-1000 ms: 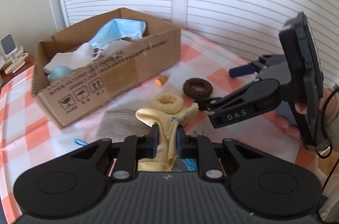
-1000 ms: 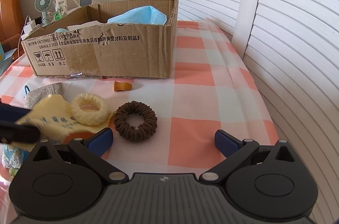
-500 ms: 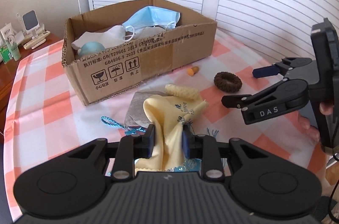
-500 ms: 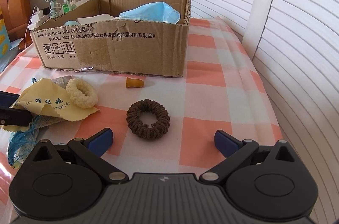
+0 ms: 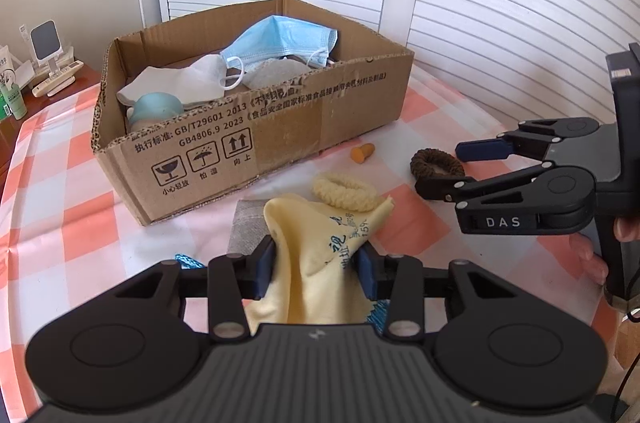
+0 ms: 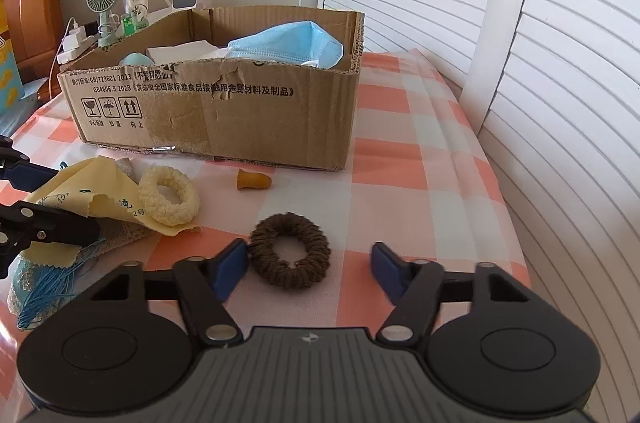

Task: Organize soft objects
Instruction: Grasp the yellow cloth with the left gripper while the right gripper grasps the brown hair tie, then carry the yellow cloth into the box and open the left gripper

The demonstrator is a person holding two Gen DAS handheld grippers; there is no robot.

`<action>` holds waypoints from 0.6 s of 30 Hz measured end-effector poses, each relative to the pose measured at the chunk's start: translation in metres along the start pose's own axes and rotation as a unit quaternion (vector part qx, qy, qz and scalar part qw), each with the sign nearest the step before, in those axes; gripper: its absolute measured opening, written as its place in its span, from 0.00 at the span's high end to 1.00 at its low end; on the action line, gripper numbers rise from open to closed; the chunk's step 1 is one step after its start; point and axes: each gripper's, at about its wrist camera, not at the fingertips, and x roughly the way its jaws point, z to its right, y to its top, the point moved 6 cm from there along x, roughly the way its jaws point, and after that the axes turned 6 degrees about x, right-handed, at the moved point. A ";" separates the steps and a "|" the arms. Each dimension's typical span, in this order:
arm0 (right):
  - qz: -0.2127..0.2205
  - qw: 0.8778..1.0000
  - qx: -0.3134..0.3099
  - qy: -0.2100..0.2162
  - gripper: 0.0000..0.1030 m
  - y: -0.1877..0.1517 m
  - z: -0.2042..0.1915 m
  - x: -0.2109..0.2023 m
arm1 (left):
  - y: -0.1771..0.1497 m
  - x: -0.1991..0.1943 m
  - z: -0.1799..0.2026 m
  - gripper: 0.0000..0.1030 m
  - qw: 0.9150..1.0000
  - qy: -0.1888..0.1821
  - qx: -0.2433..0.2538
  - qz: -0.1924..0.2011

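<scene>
Soft objects: masks lie inside box [image 5: 280, 131]. Outside: yellow cloth [image 5: 316, 255] between opening left gripper [image 5: 316, 263] fingers; brown ring [image 6: 290, 249] between closing right gripper [image 6: 310, 267] fingers, ungripped.

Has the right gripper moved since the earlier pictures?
Yes, the right gripper: its jaws have just been closing toward the brown scrunchie lying between them.

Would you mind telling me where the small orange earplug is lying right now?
The orange earplug lies on the checked tablecloth just in front of the cardboard box, between the cream scrunchie and the brown scrunchie.
</scene>
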 end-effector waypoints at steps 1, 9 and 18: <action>0.001 1.000 -0.001 -0.001 0.51 0.000 0.000 0.000 | 0.001 -0.001 0.000 0.61 1.000 0.001 0.001 0.001; 0.003 1.000 -0.006 0.017 0.66 0.001 -0.004 -0.011 | 0.010 -0.025 -0.004 0.70 1.000 -0.005 0.005 0.013; 0.017 0.999 -0.015 0.038 0.67 0.003 -0.008 -0.047 | 0.017 -0.059 -0.005 0.71 0.999 0.007 0.027 0.026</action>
